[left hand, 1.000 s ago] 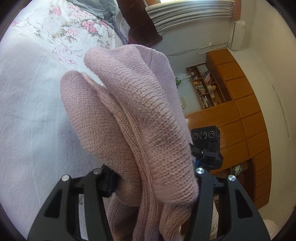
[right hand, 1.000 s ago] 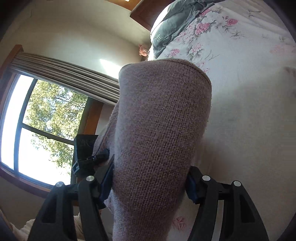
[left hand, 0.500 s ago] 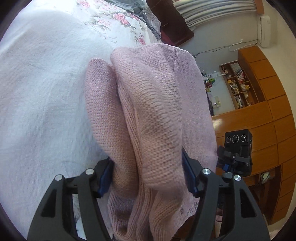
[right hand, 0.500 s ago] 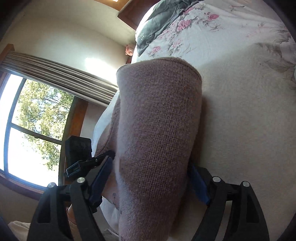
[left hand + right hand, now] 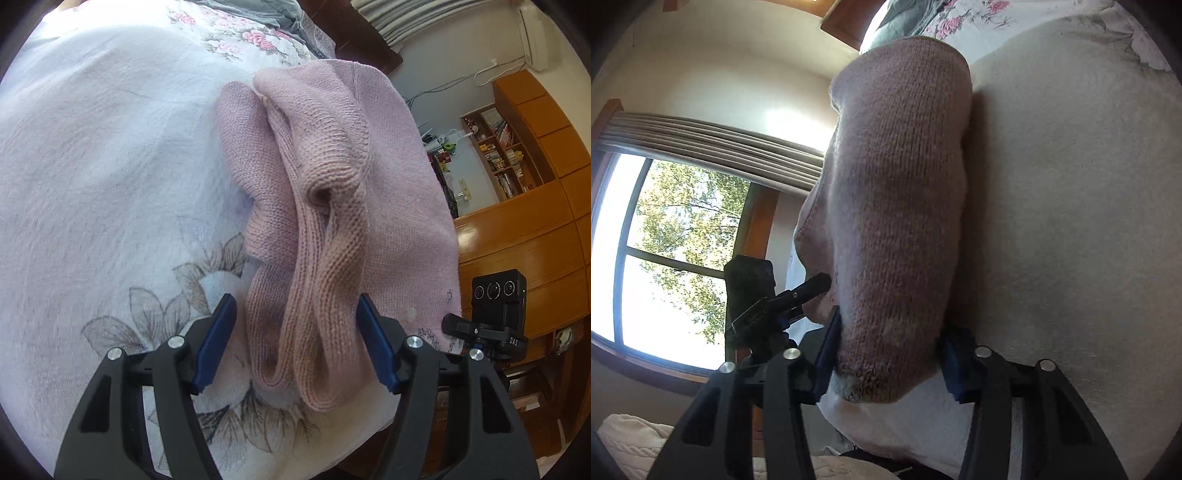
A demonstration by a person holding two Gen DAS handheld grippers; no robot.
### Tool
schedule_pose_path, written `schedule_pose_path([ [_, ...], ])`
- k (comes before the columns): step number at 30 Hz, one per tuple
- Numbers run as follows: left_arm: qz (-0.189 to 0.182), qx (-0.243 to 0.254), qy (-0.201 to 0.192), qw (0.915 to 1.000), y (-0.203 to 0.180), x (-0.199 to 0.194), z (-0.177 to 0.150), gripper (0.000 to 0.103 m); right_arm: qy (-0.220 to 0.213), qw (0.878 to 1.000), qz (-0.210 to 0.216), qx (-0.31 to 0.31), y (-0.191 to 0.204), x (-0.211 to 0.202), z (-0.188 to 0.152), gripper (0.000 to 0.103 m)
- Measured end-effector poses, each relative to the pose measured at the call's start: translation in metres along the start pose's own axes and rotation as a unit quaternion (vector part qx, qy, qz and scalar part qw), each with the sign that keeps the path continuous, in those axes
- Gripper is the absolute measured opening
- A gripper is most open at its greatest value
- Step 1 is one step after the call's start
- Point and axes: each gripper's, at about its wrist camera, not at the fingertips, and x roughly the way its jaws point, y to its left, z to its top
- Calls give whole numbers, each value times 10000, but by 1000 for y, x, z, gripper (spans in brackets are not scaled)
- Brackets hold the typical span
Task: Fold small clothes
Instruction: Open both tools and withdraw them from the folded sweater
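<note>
A folded pink knit sweater [image 5: 332,206] lies in thick rolls on the white bedspread [image 5: 110,166]. My left gripper [image 5: 295,339] is open around its near end. The right blue pad touches the knit, and bedspread shows between the left pad and the cloth. In the right wrist view the same sweater [image 5: 897,206] rests along the bed near its edge. My right gripper [image 5: 890,360] is shut on its near end, both blue pads pressed into the knit. Each view also shows the other gripper's camera.
The bed edge runs just right of the sweater in the left wrist view, with wooden cabinets [image 5: 535,229] beyond. Floral bedding [image 5: 251,40] and a grey quilt lie at the head end. A window [image 5: 665,258] is beyond the bed's edge, and a cream knit [image 5: 631,446] lies at the bottom left.
Both grippers have lowered the sweater onto the bedspread. The left jaws have widened and the cloth has slumped away from one pad. The right jaws widened, then closed in on the knit.
</note>
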Motion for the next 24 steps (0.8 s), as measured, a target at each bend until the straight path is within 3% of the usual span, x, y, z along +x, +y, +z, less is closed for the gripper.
schedule_pose_path([
  [3,101,104,-26,9999,2,-8,-3,65,-73,9990,-335,-282,18,-10,-3,30],
  [9,173,122,44,9998,12,-6,-16,66,108,9925,-1167,-360,24,13,-3,31],
  [13,249,187,-6,9995,13,-10,-21,66,5,9923,-1212,-266,25,15,-3,34],
  [16,421,139,-34,9990,8,-16,-22,69,-192,9877,-1502,-400,47,15,-3,49],
  [19,796,145,-69,9967,-8,-24,-27,75,-384,9731,-2160,-708,65,7,-8,80],
  [24,1127,62,-126,9935,-22,-40,-41,75,-572,9547,-2731,-1034,88,4,-20,88],
])
